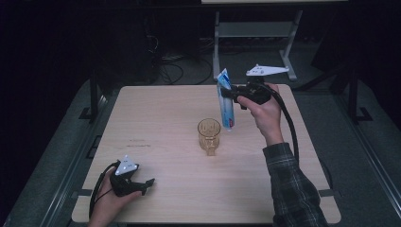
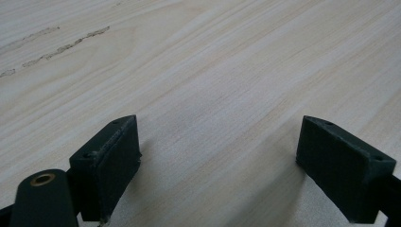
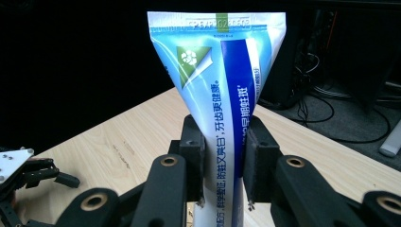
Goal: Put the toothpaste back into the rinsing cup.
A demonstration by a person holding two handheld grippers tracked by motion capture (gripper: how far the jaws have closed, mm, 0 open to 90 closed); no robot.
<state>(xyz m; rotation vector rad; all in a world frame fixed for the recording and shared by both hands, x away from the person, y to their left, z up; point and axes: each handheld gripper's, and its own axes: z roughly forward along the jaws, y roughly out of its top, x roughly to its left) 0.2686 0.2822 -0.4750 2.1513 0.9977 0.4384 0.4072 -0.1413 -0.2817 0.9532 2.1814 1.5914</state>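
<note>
Right gripper (image 1: 235, 96) clamps a blue-and-white plastic toothpaste tube (image 1: 225, 101), hung cap-down above the amber glass cup (image 1: 209, 135) mid-desk, prob. to drop it in. Left gripper (image 1: 142, 184) rests open nr the desk's (image 1: 156, 109) front-left corner, w/ nothing held.

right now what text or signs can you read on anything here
toothpaste tube, held in the right gripper: Chinese print along its length, roughly "牙齿更健康"; the rest blurred.
Tube crimp: a stamped code, too blurred to read.
Tube: a green triangle with a white emblem.
glass cup: no text legible.
</note>
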